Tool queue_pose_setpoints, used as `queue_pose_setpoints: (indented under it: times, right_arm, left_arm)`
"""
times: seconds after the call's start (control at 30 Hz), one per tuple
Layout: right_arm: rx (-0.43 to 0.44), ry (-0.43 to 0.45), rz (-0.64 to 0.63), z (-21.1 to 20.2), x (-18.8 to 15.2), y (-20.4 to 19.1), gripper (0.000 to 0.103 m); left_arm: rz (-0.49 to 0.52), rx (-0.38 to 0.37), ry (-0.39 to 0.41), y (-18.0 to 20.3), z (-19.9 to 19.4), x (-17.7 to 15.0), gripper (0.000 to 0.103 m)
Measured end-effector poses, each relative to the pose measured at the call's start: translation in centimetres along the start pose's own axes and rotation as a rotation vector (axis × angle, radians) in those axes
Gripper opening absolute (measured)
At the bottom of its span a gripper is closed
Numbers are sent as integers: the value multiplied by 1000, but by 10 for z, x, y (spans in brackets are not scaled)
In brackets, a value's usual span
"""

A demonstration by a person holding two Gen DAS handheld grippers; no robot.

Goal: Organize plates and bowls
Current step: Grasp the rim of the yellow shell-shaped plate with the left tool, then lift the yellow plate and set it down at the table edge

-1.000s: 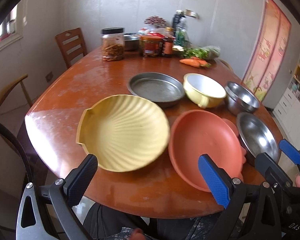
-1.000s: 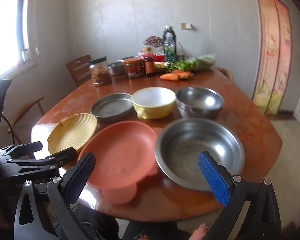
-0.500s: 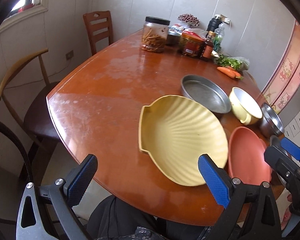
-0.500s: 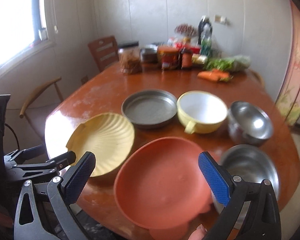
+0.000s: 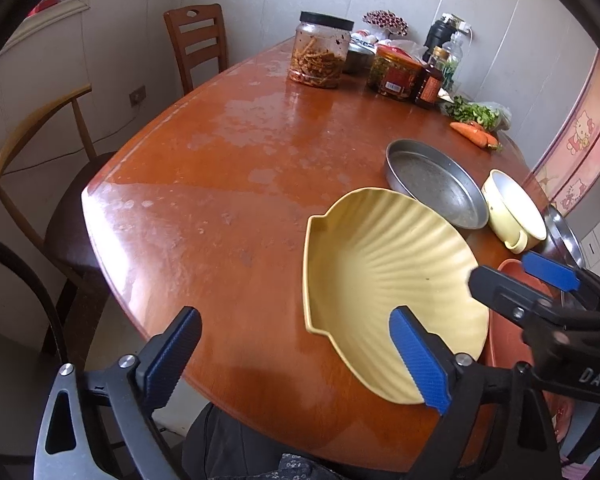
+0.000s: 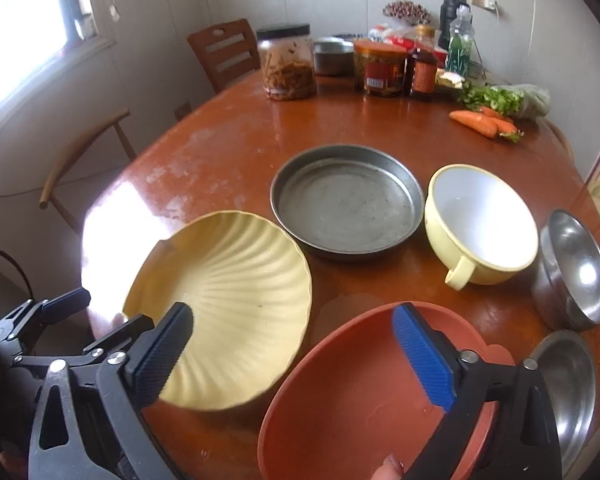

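Dishes lying unstacked, sorting seemingly not begun: shell-shaped yellow plate [image 6: 224, 308] lower left, terracotta plate [image 6: 364, 400] lower centre, grey pan [image 6: 346, 200] centre, cream bowl [image 6: 482, 224], steel bowls right. Left gripper [image 5: 296, 360] and right gripper [image 6: 296, 356] both hovering spread, gripping nothing.

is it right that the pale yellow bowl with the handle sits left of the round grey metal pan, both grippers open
Not quite. In the right wrist view the pale yellow bowl with the handle sits right of the round grey metal pan. Both the left gripper and right gripper are open.
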State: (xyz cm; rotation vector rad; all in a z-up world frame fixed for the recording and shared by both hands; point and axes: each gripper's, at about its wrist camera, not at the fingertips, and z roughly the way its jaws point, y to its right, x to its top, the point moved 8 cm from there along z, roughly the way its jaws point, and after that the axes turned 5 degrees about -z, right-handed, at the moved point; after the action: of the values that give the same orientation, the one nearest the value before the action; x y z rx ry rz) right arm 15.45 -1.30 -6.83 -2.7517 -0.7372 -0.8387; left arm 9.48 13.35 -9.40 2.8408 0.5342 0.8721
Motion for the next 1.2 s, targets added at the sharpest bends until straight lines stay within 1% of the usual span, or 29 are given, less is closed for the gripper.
queue_pose_setpoints:
  times: [0.07,0.1,0.13,0.17,0.2,0.23,0.27,0.33,0.4,0.43,0.47,0.5,0.67,0.8,0.97,1.07,1.2]
  right_arm:
    - [33,-8,4,7,3,-3,96]
    - [40,-17,14,10,3,-4,91]
    - [55,-25,20,13,4,-5,81]
    - [69,-33,12,18,5,-7,73]
    - [68,-41,3,20,5,-8,63]
    - [69,-49,-11,24,5,-10,59]
    - [61,-56,-16,26,5,-10,58]
    - [44,-64,-26,30,4,-10,55]
    - [46,-66,-25,31,3,-9,50]
    - [55,-64,-28,31,3,-10,48]
    - [59,-62,-31,31,3,-10,47]
    - [62,-61,-30,31,3,-10,47]
    - [68,-58,-20,29,5,-10,47]
    - [80,-52,-19,26,10,-16,47]
    - [109,-22,-40,23,26,-36,47]
    - [133,-6,-47,24,34,-48,47]
    - [145,-8,-43,31,38,-56,47]
  left_arm:
    - [3,-14,-8,1,3,1,91]
    - [6,-17,-12,2,4,2,89]
    - [9,-19,-14,3,5,3,87]
    - [13,-23,-19,5,6,3,85]
    - [23,-22,-29,7,8,3,81]
    - [33,-25,-37,9,10,2,77]
    - [39,-28,-45,11,12,2,75]
    - [45,-53,-64,16,15,0,68]
    - [46,-73,-74,20,17,-2,64]
    - [53,-75,-71,21,17,-2,59]
    - [57,-90,-75,24,17,-2,56]
    - [56,-95,-79,26,17,-2,55]
    - [51,-97,-65,24,14,2,55]
    - [46,-82,-36,16,5,8,55]
    - [21,-51,-5,-3,-1,23,55]
    - [5,-36,-1,-14,1,29,55]
    - [-4,-23,-1,-23,8,33,55]
